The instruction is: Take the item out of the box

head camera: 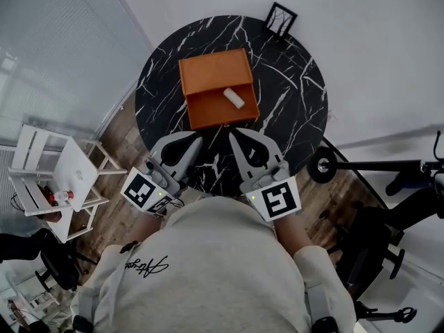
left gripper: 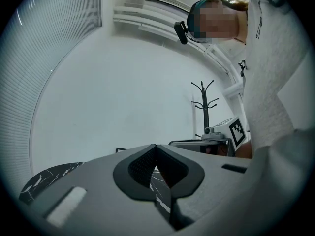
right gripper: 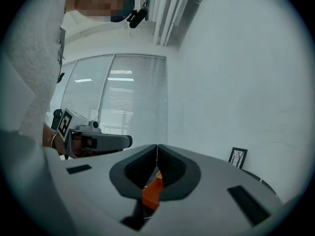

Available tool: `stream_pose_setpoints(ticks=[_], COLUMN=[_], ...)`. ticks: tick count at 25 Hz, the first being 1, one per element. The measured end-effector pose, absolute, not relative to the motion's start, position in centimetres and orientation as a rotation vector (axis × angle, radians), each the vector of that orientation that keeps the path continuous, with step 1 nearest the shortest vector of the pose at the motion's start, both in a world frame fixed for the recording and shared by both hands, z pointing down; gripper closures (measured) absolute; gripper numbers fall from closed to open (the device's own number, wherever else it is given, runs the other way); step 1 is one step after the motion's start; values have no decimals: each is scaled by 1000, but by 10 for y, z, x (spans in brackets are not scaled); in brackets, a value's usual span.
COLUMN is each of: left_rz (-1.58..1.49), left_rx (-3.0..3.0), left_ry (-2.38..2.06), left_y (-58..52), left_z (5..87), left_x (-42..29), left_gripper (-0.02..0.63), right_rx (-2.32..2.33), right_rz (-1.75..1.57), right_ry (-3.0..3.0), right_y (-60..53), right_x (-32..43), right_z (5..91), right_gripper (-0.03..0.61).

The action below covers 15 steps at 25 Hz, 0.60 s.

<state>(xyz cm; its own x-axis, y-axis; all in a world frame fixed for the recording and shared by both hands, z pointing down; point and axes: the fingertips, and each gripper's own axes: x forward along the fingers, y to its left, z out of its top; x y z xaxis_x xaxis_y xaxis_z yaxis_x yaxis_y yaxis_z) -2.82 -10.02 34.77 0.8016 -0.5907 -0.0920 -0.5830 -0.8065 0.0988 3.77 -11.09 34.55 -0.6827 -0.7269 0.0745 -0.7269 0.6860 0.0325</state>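
Round counter [head camera: 291, 82]: black marble-look top with white veining, glossy. Orange box [head camera: 211, 71] sits mid-counter, square, matte, lying open in two halves: far half flat and lighter, near half a recessed tray in darker orange

Item [head camera: 234, 98] is in the near half, up against the line between the halves, toward the right. Small white stubby cylinder with rounded ends, lying on its side at a diagonal. Nothing touching it

Left gripper [head camera: 193, 141] and right gripper [head camera: 236, 137] are side by side at the near counter edge, both pointing at the box, well short of it. Grey moulded plastic bodies, each with a black-and-white marker cube [head camera: 277, 200] at the rear

Left: fingers [left gripper: 140, 166] closed tip to tip, dark ribbed pads, teardrop gap behind the tips shows only marble. Empty

Right: fingers closed tip to tip as well, same ribbed pads, empty; the orange box shows through the gap, but lies beyond it and is not gripped

Small black picture frame [head camera: 280, 19] stands upright at the far counter edge. White slatted shelf rack [head camera: 55, 179] on the wood-plank floor [head camera: 118, 137] to the left
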Motion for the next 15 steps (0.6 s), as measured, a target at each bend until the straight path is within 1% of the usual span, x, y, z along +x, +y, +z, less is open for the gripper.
stream_pose_setpoints(ticks=[15], left_rz=[-164], left_rx=[2955], left_ry=[-814], left_y=[-151], left_z=[350], left_x=[-32], left_gripper=[612], right_rx=[1327], right_rz=[33], right_ry=[-2747], right_y=[-158], right_x=[33], right_z=[351], right_gripper=[569])
